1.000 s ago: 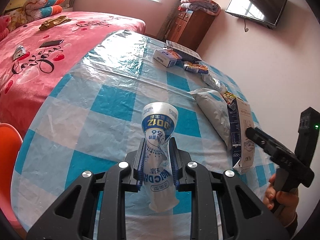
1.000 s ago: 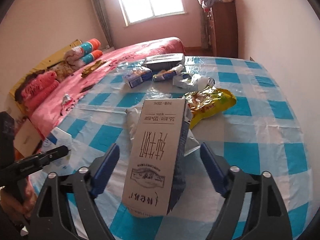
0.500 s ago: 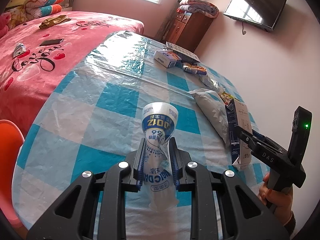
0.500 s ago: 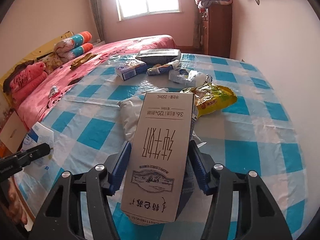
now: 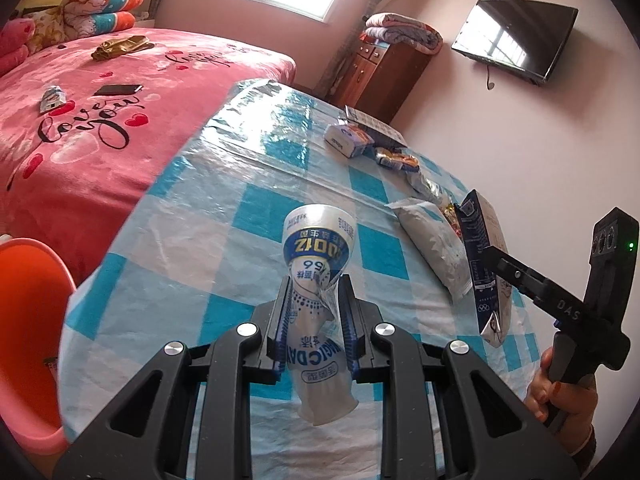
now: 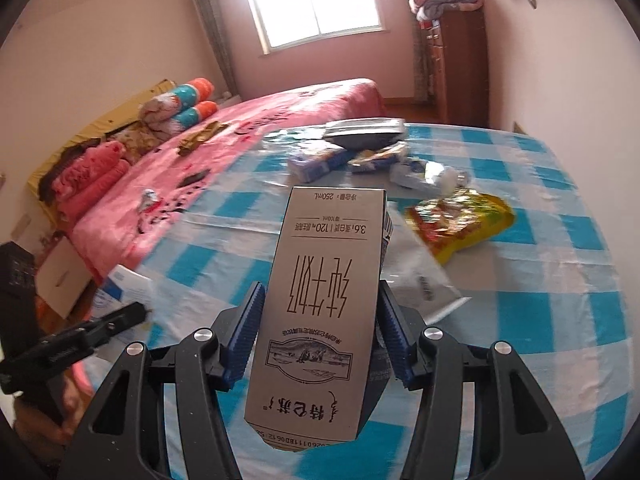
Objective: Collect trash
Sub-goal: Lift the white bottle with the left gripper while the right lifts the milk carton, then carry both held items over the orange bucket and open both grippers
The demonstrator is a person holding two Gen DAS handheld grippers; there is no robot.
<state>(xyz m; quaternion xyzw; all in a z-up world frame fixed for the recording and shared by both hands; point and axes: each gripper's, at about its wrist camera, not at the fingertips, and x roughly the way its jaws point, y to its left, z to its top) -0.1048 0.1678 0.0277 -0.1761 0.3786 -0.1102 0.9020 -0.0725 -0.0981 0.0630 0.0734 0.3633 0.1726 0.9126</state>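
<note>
The left gripper (image 5: 314,320) pinches a crumpled white and blue plastic wrapper (image 5: 318,300) between its blue pads, and holds it above the table with a blue and white checked cloth (image 5: 192,216). The right gripper (image 6: 318,336) is pressed on both sides of a grey 250 mL milk carton (image 6: 320,304), which is lifted off the table. On the cloth lie a yellow snack bag (image 6: 464,216), a white pouch (image 5: 434,248) and some small packets (image 6: 320,162).
</note>
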